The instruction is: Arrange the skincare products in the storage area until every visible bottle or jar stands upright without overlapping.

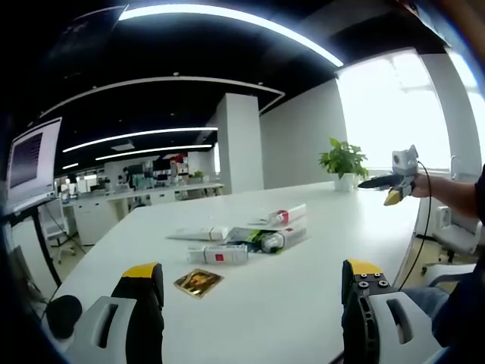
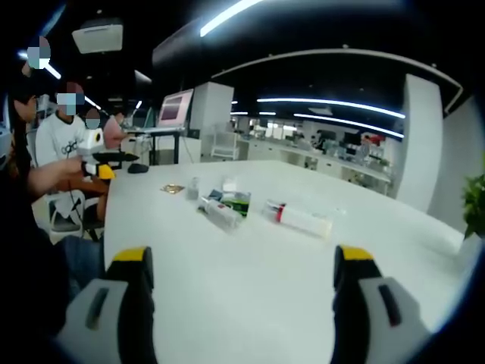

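Nothing's upright yet: your skincare tubes lie heaped mid-table, both grippers spread, empty, well back.

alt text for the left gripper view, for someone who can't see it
Several skincare tubes lie flat in a loose cluster on a white table, a small gold packet nearer the open left gripper. The right gripper hovers at far right beside a potted plant.

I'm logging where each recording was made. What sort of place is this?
Most likely an open-plan office: a large white table, rows of desks under strip ceiling lights, a monitor on a stand, a potted plant.
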Motion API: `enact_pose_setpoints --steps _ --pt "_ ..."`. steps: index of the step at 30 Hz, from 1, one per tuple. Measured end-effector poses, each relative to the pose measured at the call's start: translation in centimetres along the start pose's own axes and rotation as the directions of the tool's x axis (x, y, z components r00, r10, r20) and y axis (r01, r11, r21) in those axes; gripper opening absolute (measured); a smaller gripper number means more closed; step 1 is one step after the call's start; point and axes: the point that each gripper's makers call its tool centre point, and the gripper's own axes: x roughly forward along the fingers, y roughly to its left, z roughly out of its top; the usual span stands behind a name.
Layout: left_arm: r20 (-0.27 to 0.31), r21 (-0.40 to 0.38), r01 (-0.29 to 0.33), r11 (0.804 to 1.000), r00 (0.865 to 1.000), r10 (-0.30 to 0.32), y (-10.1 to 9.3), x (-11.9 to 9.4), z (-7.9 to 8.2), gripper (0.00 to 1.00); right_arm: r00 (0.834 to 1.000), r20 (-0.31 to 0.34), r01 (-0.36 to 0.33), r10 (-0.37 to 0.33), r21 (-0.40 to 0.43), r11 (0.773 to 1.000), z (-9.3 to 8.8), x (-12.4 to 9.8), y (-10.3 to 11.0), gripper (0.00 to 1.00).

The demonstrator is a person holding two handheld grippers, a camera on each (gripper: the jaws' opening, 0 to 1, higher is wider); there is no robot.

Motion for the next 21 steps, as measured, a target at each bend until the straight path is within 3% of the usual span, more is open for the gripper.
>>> enact_pose_setpoints --steps 10,17,21 --pt "-0.005 -0.006 0.006 1.0 1.0 -0.006 -0.3 0.4 -0.4 1.0 0.999 -0.03 0.011 -0.013 -0.056 0.998 0.8 -0.2 -1.1 0.98" --pt "0.007 -0.01 0.006 1.0 1.0 -0.006 -0.3 0.4 -0.2 1.0 0.997 -0.058 0.041 -0.051 -0.169 0.985 2.8 0.6 -3.6 0.96" --pt "0.009 -0.007 0.011 1.0 1.0 -0.011 -0.6 0.7 -0.2 1.0 0.991 -0.106 0.054 -0.085 -0.268 0.962 2.9 1.4 -5.3 0.96"
